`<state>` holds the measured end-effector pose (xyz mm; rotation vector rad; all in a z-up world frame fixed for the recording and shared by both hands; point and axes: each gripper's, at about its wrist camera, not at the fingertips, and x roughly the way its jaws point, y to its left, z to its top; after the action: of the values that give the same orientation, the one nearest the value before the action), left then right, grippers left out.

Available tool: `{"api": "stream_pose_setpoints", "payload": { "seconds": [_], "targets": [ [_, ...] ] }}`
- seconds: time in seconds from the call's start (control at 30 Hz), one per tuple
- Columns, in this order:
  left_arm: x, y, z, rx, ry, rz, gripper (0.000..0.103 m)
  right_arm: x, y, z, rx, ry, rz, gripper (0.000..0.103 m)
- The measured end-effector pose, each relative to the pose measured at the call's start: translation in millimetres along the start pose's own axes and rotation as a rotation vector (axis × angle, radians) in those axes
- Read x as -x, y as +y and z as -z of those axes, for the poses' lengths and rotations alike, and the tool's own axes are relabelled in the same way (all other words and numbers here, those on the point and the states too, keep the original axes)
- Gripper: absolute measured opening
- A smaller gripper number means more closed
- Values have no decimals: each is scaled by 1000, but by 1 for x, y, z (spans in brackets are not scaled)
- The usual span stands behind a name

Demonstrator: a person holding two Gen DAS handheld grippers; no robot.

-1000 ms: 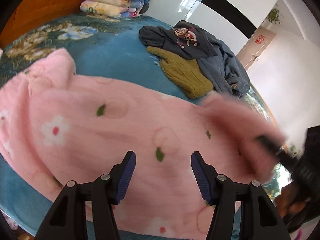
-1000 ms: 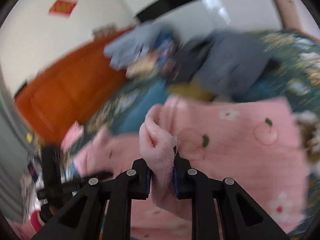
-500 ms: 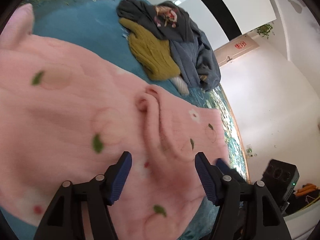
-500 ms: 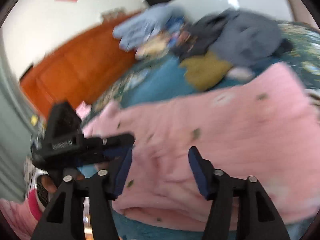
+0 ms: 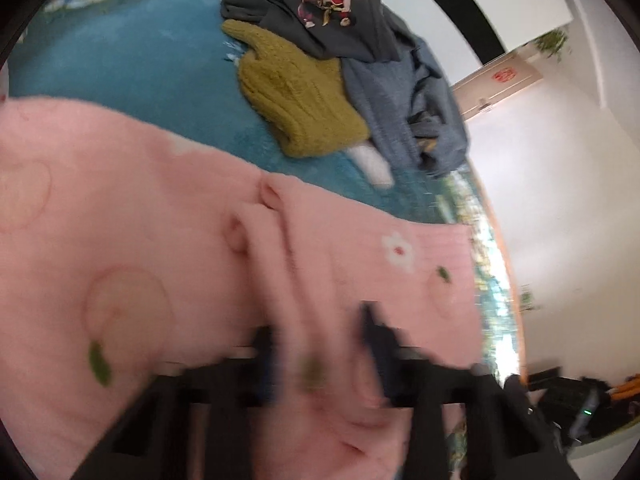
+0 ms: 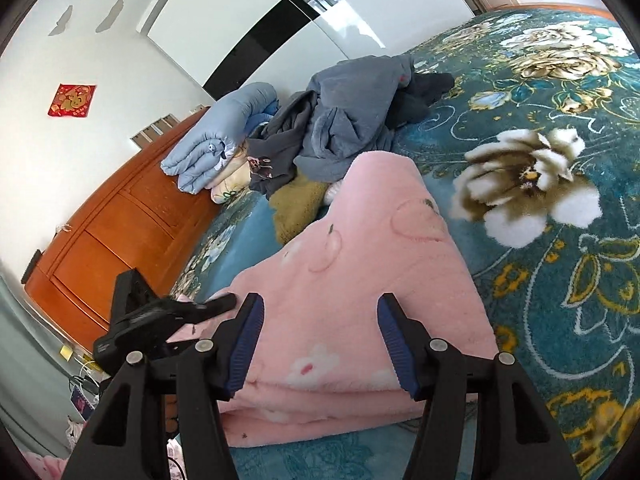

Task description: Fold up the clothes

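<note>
A pink fleece garment (image 5: 140, 248) with flower and fruit prints lies folded on the teal floral bedspread (image 5: 120, 60). My left gripper (image 5: 320, 352) is blurred low over it, jaws still apart around a raised fold of the pink cloth. In the right wrist view the pink garment (image 6: 360, 280) lies as a doubled layer. My right gripper (image 6: 320, 340) hovers open and empty over its near edge. The left gripper (image 6: 172, 312) shows there at the garment's left side.
A heap of clothes lies beyond: an olive knit sweater (image 5: 296, 96), a dark hoodie (image 5: 320, 12) and a grey-blue fleece (image 5: 412, 108). Folded quilts (image 6: 216, 140) lie against the orange wooden headboard (image 6: 100, 232). The bed's edge (image 5: 500, 264) is at right.
My right gripper let go of the pink cloth it pinched and opened over the folded garment. My left gripper moved right and down onto the cloth, its jaws narrowing.
</note>
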<state>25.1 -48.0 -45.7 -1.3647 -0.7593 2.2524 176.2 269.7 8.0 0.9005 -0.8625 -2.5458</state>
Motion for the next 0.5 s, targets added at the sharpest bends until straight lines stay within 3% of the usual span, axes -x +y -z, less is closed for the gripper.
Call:
{"api": "stream_pose_setpoints", "payload": {
  "seconds": [0.03,0.13,0.2,0.23,0.33,0.43,0.5],
  "targets": [
    [6,-7,-1,-33,-28,-4,18,1,0,0,1,-1,-4,60],
    [51,-52,8,-287,-195,47,18,4,0,2,6,-6,-16,60],
    [62,-62,10,-340,-202,32,21,4,1,2,12,-11,-26,60],
    [62,-58,9,-329,-186,15,21,1,0,3,9,-1,-21,60],
    [32,-8,4,-156,-77,-97,21,-7,-2,5,-4,32,-4,60],
    [15,35,9,20,-2,-41,22,-15,-7,10,-34,79,-4,60],
    [17,36,10,22,-8,-24,22,-16,-5,11,-26,82,7,60]
  ]
}}
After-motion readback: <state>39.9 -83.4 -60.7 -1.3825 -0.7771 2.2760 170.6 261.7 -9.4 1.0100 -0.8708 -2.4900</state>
